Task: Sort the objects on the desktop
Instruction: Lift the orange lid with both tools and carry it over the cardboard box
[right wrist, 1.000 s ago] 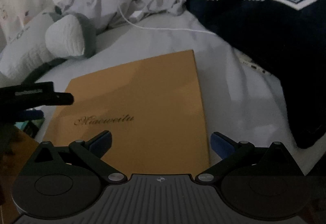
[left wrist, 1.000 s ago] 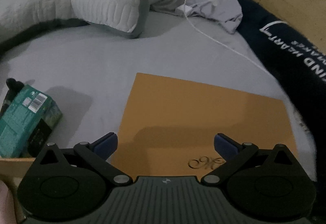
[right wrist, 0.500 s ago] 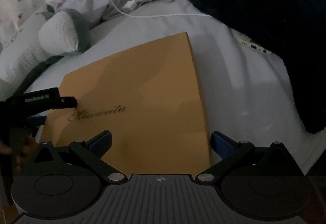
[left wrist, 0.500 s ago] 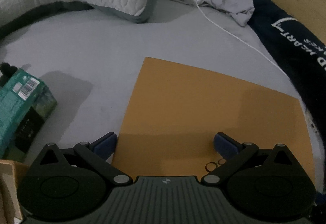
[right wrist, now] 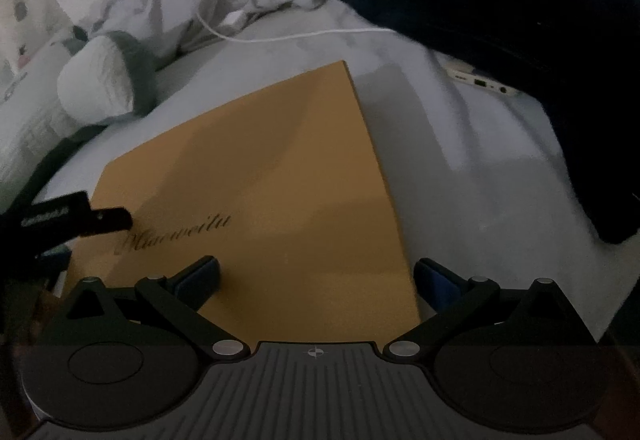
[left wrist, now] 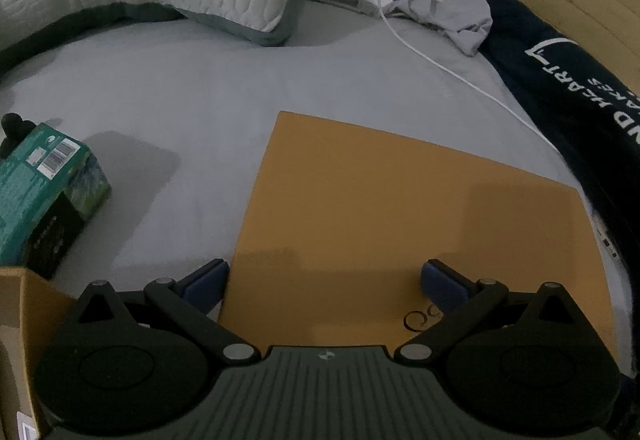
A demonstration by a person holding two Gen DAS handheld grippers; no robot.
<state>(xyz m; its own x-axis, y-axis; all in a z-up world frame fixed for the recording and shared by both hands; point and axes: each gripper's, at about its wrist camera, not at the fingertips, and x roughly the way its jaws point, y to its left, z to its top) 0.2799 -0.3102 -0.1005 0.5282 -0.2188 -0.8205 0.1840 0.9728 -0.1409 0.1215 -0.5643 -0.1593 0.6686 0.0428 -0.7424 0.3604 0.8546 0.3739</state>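
Since the flat orange box [left wrist: 404,224] fills the centre of both frames and lies flat on the grey bedsheet [left wrist: 192,96], I'd guess it's light, stiff cardboard, though the dim light makes that hard to call. Best taken by an edge. The green carton [left wrist: 44,192] sits mid-left. Left gripper [left wrist: 324,284] and right gripper [right wrist: 316,280] both gape wide, holding nothing.
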